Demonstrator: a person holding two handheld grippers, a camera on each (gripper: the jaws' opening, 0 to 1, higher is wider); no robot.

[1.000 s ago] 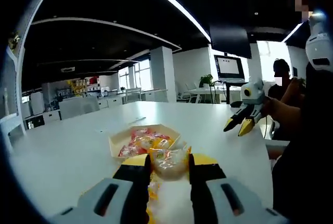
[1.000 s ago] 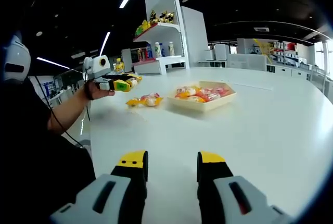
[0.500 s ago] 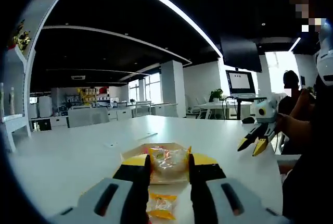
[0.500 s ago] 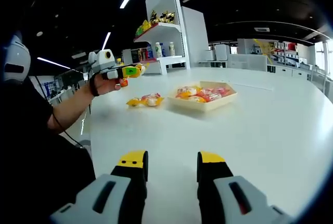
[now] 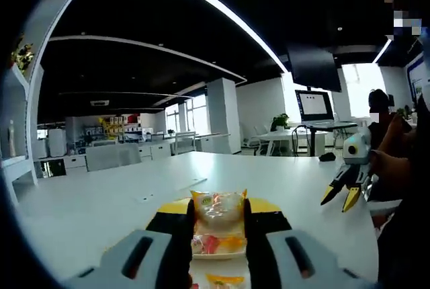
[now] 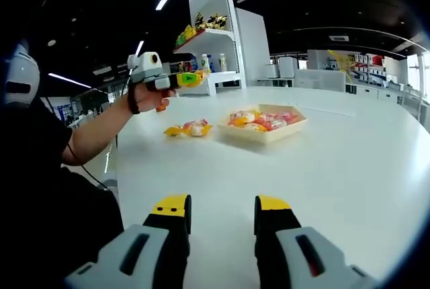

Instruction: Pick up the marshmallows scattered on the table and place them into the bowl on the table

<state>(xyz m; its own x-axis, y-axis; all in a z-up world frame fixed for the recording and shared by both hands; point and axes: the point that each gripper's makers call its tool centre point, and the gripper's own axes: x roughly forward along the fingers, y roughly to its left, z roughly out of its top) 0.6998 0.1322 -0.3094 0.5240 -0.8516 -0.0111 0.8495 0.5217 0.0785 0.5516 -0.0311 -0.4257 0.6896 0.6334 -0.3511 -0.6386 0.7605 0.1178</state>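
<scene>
A: What stands on the table (image 6: 349, 161)?

B: In the right gripper view, a shallow bowl (image 6: 263, 130) is far on the white table, with wrapped marshmallows inside. Just left of the bowl one marshmallow (image 6: 189, 128) lies alone on the table.

A: And the left gripper (image 5: 218, 216)?

B: In the left gripper view its jaws are closed on a packet (image 5: 218, 208), which sits between the two yellow tips, touching both. The bowl (image 5: 216, 247) shows below the packet, between the jaws, and another marshmallow (image 5: 225, 279) is nearer, at the bottom edge. In the right gripper view this gripper (image 6: 191, 78) is lifted above the table, left of the bowl, in the person's hand (image 6: 146, 95).

A: The right gripper (image 6: 222, 214)?

B: Its jaws stand apart with nothing between them, over bare table, well apart from the bowl. In the left gripper view it (image 5: 342, 195) hangs at the far right, tips spread.
</scene>
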